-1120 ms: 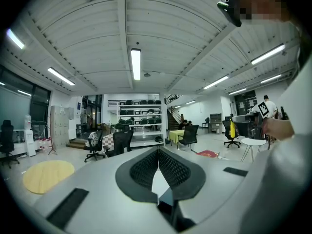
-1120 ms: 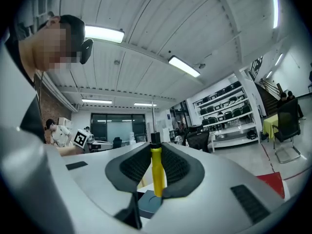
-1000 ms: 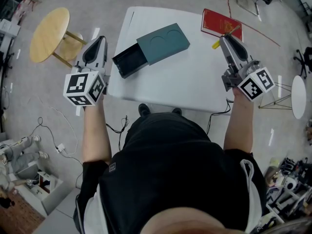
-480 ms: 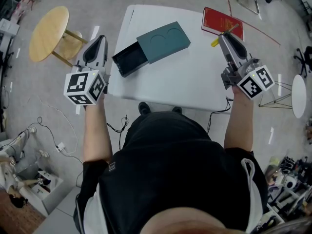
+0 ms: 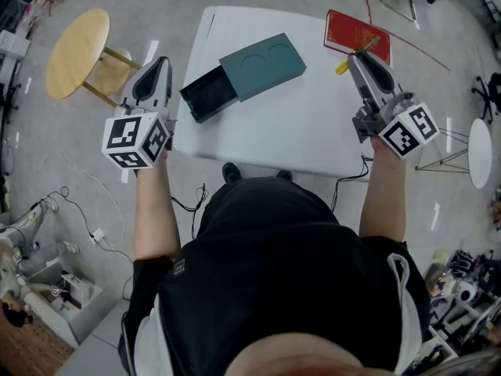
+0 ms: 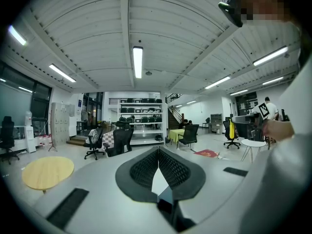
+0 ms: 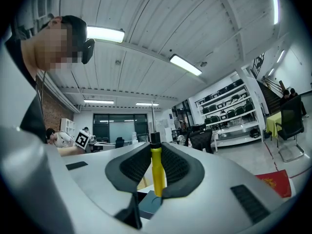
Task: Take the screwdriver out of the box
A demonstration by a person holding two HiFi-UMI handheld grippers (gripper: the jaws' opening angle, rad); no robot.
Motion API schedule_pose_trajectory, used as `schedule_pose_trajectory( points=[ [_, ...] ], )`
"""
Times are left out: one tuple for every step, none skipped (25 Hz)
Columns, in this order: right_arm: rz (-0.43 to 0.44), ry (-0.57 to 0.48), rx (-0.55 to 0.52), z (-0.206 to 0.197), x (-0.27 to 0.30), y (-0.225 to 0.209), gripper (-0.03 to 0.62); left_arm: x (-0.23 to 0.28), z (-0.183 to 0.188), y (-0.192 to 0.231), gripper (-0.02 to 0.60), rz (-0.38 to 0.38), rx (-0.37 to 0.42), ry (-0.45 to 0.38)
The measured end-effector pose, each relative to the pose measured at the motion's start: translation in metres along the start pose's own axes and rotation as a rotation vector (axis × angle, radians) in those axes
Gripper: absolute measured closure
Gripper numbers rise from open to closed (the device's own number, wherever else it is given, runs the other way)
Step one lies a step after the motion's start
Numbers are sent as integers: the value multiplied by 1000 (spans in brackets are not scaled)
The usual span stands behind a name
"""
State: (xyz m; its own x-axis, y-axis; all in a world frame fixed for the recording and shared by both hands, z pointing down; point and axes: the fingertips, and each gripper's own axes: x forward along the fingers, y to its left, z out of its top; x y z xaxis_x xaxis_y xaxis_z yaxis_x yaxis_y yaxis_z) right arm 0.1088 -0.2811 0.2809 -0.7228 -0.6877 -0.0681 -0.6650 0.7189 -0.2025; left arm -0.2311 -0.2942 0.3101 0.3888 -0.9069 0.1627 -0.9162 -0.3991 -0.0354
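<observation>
Slightly shifted since the earlier frame: right gripper (image 5: 357,55), carried a little farther from the person, toward the red book (image 5: 356,34). Left gripper (image 5: 160,63) is unchanged.

Screwdriver (image 7: 156,172) is already out of the box (image 5: 261,68), clamped by its yellow handle between the right fingers (image 7: 134,165), which are kept part-way apart by it. Long axis is set across the fingers: upright in the right gripper view, with black collar and shaft above the fingertips and handle end below.

Box lies well apart to the left of these fingers, on the surface (image 5: 297,135). Its drawer is pulled open toward the left gripper, the nearer one. Left fingers are clenched on nothing, off the surface's left edge.

Judged: extraction is done; only a set-down on bare surface near the right fingers may remain.
</observation>
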Motion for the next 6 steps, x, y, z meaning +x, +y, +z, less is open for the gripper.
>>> schedule_pose_trajectory(
  points=[
    [0, 0, 2, -1, -1, 0, 511, 0, -1, 0, 565, 2, 0, 0],
    [-1, -1, 3, -2, -1, -1, 511, -1, -1, 0, 565, 4, 0, 0],
    [-1, -2, 4, -2, -2, -1, 511, -1, -2, 0, 565, 5, 0, 0],
    [-1, -3, 5, -3, -2, -2, 511, -1, -3, 0, 565, 7, 0, 0],
    [-1, -5, 6, -3, -3, -2, 511, -1, -3, 0, 565, 9, 0, 0],
    [-1, -6, 7, -3, -3, -3, 511, -1, -4, 0, 565, 10, -1, 0]
  ],
)
